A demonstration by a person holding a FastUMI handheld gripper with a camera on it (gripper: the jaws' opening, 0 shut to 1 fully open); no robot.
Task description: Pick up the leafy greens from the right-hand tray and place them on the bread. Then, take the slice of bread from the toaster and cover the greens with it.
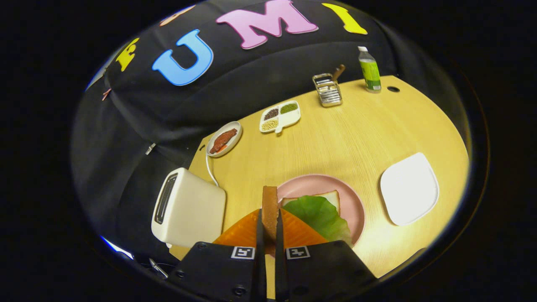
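Observation:
My gripper [269,228] is shut on a slice of bread [269,205], held edge-on and upright between the two fingers. Just ahead and to the right lies the pink plate [352,201] with a slice of bread [331,197] on it, and the leafy greens [321,216] rest on that slice, covering most of it. The white toaster [188,209] stands to the left of the fingers; its slot looks dark. To the right of the plate sits the white tray [409,188], bare.
On the far side of the wooden table [335,138] are a small dish with reddish meat [224,139], a divided dish of grains [280,116], a metal rack [327,89] and a green-labelled bottle [370,70]. The toaster's white cord [208,165] runs back along the table's left edge.

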